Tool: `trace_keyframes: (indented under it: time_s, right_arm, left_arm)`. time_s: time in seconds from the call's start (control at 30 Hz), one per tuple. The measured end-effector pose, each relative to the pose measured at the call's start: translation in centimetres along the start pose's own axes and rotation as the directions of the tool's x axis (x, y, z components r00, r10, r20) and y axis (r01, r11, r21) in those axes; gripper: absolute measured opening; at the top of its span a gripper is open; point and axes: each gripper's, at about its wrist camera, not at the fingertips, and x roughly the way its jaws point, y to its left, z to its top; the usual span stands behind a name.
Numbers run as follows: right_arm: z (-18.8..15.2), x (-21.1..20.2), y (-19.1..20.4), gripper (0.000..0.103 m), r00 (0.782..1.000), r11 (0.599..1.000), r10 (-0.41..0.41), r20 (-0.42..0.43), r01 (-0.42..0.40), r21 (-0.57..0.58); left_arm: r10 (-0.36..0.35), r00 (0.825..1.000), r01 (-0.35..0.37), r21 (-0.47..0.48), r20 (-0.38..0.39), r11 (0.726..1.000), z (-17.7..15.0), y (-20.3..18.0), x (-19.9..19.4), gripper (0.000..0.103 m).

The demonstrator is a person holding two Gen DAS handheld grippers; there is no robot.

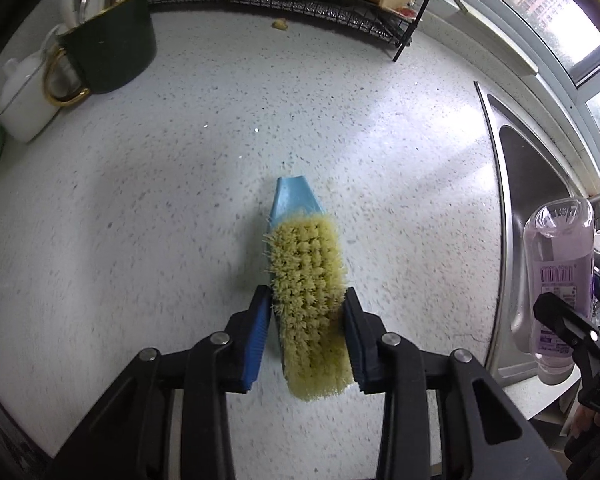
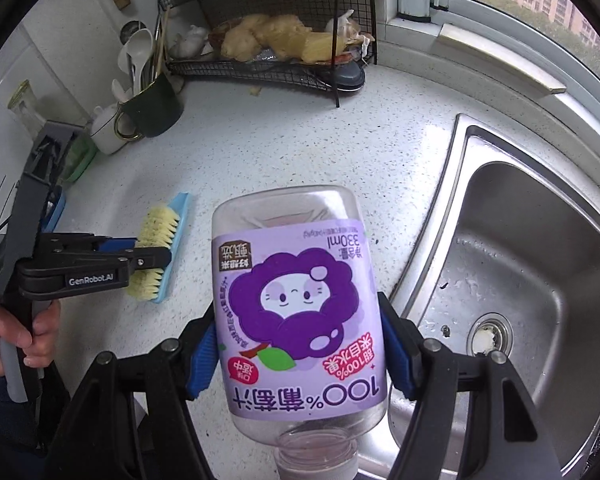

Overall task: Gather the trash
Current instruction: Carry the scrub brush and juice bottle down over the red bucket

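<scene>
Left gripper (image 1: pixel 306 334): jaws closed on the scrub brush (image 1: pixel 306 292), just above the worktop (image 1: pixel 140 200).
Right gripper (image 2: pixel 300 356): jaws clamp the empty juice bottle (image 2: pixel 296 312), neck towards the camera, beside the sink (image 2: pixel 520 260).
Progress: both items picked up; dropping them in a bin remains, no bin in view.

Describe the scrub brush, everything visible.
The scrub brush has a light blue plastic back, tapering to a bare tip, and dense, frayed yellow bristles. In the left wrist view the bristles face the camera; in the right wrist view it appears on edge, bristles sideways. The left gripper clamps its bristled body between blue pads, one on each side. It sits over the speckled white countertop; whether it touches it is unclear.
</scene>
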Motion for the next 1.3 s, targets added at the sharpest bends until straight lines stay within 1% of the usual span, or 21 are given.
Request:
trace_keyframes:
  time_s: [0.1,0.27,0.43,0.53,0.73,0.9,1.13,1.3]
  right_arm:
    - [-0.4,-0.5,0.0,0.066,1.0,1.0,-0.012,0.015,0.012,-0.023]
    - [-0.8,-0.9,-0.2,0.066,1.0,0.999,0.015,0.026,-0.014,-0.034]
    - [-0.9,-1.1,-0.3,0.066,0.998,0.998,0.037,0.055,-0.035,-0.046]
    - [-1.3,-1.6,-0.3,0.066,0.996,0.997,0.052,0.078,-0.047,-0.067]
    - [-5.0,-4.5,-0.2,0.066,0.992,0.99,0.068,0.103,-0.055,-0.127]
    - [-8.2,-6.5,-0.1,0.066,0.989,0.985,0.089,0.118,-0.07,-0.156]
    - [-12.2,-8.4,0.3,0.066,0.984,0.979,0.123,0.13,-0.099,-0.18]
    - [-15.0,-8.6,0.9,0.066,0.986,0.98,0.12,0.119,-0.098,-0.173]
  left_arm:
    - [0.016,1.0,-0.016,0.007,0.015,1.0,-0.8,-1.0,-1.0,0.033]
    - [0.034,0.997,-0.033,-0.01,0.063,0.999,-2.9,-2.5,-3.7,0.033]
    - [0.049,0.993,-0.048,-0.016,0.105,0.999,-6.0,-5.1,-6.2,0.033]
    - [0.059,0.99,-0.057,-0.02,0.128,0.998,-9.1,-6.6,-8.1,0.033]
    - [0.053,0.984,-0.048,-0.033,0.169,0.998,-13.9,-9.3,-10.1,0.033]
    - [0.067,0.979,-0.061,-0.038,0.192,0.997,-18.7,-11.2,-11.9,0.033]
    - [0.079,0.977,-0.068,-0.063,0.196,0.996,-24.8,-13.3,-13.1,0.033]
    - [0.104,0.979,-0.093,-0.07,0.173,0.993,-28.1,-13.9,-12.5,0.033]
